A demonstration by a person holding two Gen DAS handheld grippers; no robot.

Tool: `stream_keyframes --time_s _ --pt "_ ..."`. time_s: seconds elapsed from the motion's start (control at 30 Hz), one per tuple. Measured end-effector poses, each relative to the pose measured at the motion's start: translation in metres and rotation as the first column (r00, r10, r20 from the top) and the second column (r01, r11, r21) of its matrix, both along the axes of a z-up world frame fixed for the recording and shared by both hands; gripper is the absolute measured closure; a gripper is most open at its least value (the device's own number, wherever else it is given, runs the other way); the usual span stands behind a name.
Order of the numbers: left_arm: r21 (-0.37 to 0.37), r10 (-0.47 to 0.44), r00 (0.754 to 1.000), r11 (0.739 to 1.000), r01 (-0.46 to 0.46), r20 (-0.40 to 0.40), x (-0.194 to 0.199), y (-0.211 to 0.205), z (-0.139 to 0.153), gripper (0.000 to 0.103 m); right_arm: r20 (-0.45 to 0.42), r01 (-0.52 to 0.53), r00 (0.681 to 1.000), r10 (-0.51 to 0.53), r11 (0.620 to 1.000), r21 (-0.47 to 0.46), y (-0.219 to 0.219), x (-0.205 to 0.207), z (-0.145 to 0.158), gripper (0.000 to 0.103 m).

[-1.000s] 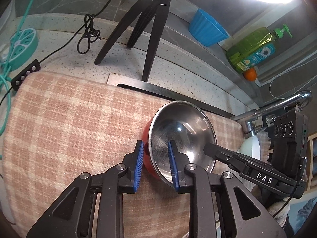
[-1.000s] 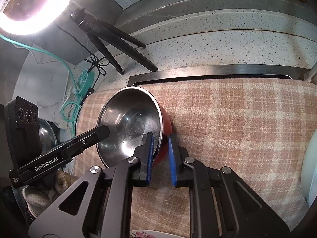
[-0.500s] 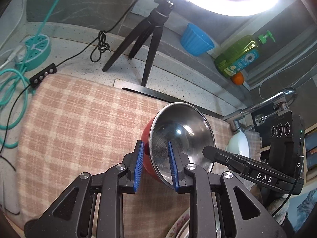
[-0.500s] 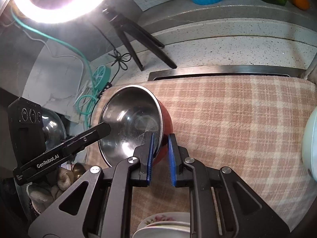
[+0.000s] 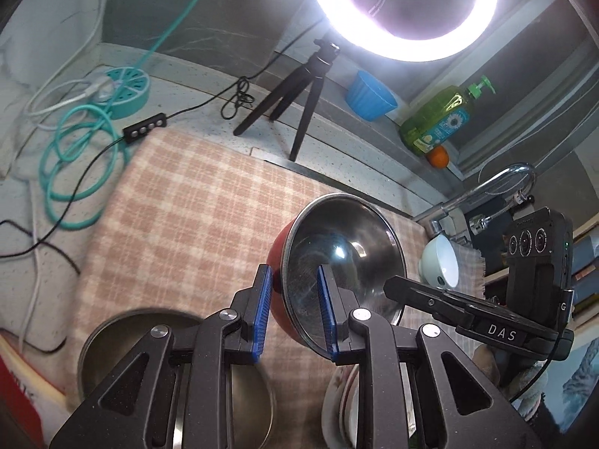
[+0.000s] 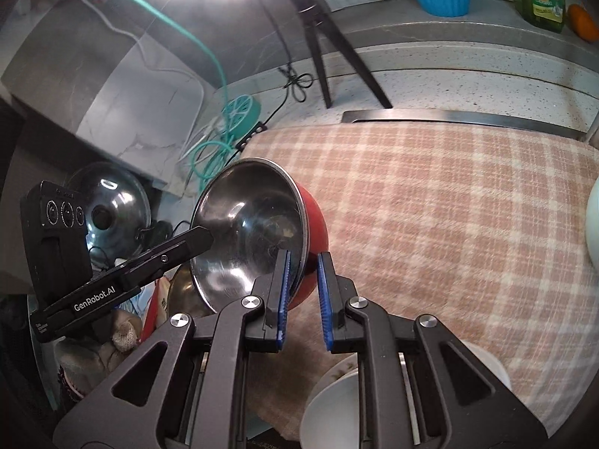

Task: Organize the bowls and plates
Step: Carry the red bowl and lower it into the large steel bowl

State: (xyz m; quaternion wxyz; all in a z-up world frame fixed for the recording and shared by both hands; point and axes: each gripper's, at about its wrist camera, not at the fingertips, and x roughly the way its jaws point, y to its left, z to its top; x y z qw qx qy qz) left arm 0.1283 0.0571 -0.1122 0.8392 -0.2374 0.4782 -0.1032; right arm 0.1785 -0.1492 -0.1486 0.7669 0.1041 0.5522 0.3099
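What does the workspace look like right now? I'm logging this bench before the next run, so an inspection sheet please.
Surface: checked cloth over a speckled counter.
Job's things: red bowl with steel inside held tilted above the cloth; steel bowl and stacked plates below; white bowl by the tap.
Clutter: blue cup, soap bottle, small orange.
Grippers: left gripper and right gripper each clamp the red bowl's rim.
Cables: teal cable coiled, black cable.
Surroundings: ring light on tripod.
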Motion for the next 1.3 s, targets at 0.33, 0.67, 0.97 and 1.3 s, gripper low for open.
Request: stream_keyframes --time_s 0.33,0.67,0.97,1.3 --pt "-0.005 0.074 0.997 0.997 -0.074 0.004 -0.051 0.034 0.004 0.081 0.007 -0.098 0.995 0.098 0.995 -0.005 0.04 -0.039 0.005 0.088" --pt "0.001 0.13 0.991 0.992 -0.13 -0.036 -0.086 0.062 -0.011 0.081 -0.021 -0.178 0.984 0.178 0.983 -0.035 0.077 -0.065 -0.011 0.088" --pt "0.022 0.144 0.986 0.99 -0.143 -0.081 -0.102 0.074 -0.029 0.081 -0.046 -0.212 0.977 0.209 0.973 -0.087 0.099 -0.077 -0.034 0.088" --pt "0.054 0.137 0.985 0.99 -0.132 -0.1 -0.103 0.074 -0.039 0.081 -0.043 -0.216 0.976 0.212 0.966 -0.14 0.112 -0.078 -0.045 0.088"
